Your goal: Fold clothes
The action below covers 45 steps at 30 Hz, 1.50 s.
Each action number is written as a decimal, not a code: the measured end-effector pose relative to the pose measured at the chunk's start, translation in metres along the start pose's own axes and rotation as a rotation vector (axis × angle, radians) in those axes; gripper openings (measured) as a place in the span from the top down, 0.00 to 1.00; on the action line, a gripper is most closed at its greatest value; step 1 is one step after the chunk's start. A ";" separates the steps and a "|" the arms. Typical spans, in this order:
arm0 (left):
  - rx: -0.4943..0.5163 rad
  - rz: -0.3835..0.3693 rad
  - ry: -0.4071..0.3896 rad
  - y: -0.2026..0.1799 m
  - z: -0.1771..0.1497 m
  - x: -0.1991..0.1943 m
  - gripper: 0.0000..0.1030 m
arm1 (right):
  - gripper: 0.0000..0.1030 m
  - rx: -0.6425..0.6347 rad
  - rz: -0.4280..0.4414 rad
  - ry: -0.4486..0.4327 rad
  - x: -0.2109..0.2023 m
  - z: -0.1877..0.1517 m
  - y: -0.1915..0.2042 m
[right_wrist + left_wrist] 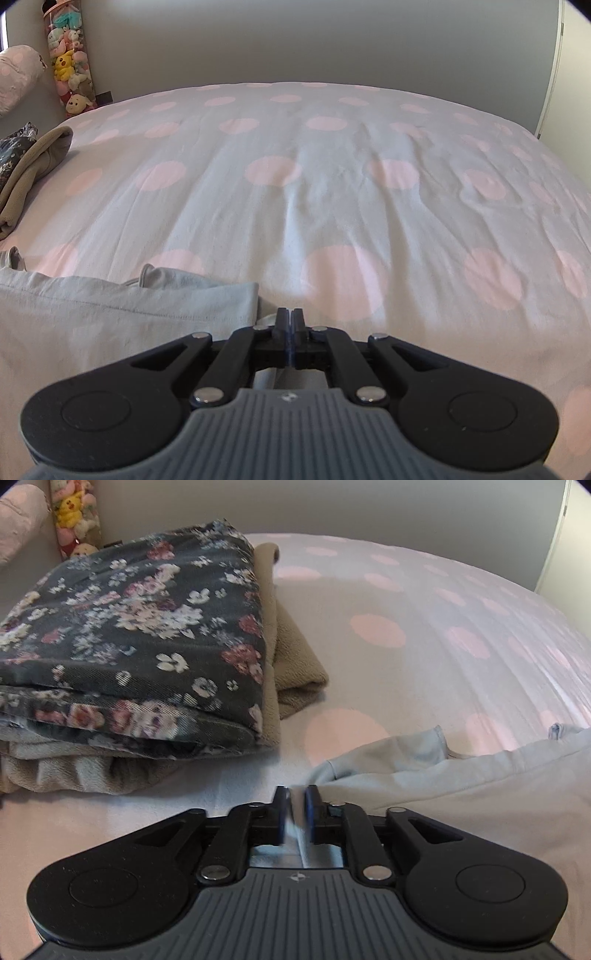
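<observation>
A pale grey garment [461,786] lies spread on the polka-dot bed, with its hem toward both grippers. In the left wrist view my left gripper [296,805] sits low at the garment's left edge. Its jaws stand a narrow gap apart, and a strip of pale cloth shows loose in that gap. In the right wrist view the same garment [110,314] fills the lower left. My right gripper [290,321] is at the garment's right corner with its pads pressed together. A bit of pale cloth pokes out beside its left finger.
A folded stack, dark floral cloth [129,627] on top of beige fleece [295,664], stands at the left of the bed. A tube of plush toys [70,62] stands against the far wall. The dotted sheet [332,184] stretches ahead and to the right.
</observation>
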<state>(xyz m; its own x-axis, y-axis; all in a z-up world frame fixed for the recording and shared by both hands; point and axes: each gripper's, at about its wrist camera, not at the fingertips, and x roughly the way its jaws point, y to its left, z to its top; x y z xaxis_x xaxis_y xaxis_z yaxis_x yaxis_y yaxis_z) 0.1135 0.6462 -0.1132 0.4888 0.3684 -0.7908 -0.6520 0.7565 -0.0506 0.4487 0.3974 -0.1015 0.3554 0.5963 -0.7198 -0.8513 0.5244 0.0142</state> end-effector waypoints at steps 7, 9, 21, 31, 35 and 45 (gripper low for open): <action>-0.012 -0.046 -0.050 0.001 -0.029 -0.067 0.71 | 0.95 0.041 0.048 0.028 -0.050 -0.036 -0.007; -0.013 -0.078 -0.050 0.001 -0.046 -0.089 0.71 | 0.94 0.037 0.059 0.029 -0.069 -0.050 -0.007; 0.108 -0.086 -0.014 -0.019 -0.152 -0.150 0.64 | 0.77 -0.076 0.086 0.019 -0.152 -0.143 0.024; 0.157 -0.029 -0.001 -0.040 -0.195 -0.133 0.64 | 0.66 -0.163 0.007 -0.021 -0.151 -0.190 0.045; 0.160 -0.025 -0.032 -0.042 -0.198 -0.123 0.64 | 0.66 -0.186 -0.001 -0.028 -0.136 -0.192 0.046; 0.208 -0.064 -0.075 -0.044 -0.198 -0.125 0.99 | 0.97 -0.163 0.006 -0.086 -0.136 -0.193 0.042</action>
<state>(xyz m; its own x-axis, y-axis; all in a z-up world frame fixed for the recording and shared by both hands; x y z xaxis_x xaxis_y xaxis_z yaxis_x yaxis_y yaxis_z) -0.0337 0.4594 -0.1328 0.5722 0.3489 -0.7422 -0.4881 0.8722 0.0338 0.2905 0.2212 -0.1368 0.3760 0.6524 -0.6581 -0.9023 0.4193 -0.0999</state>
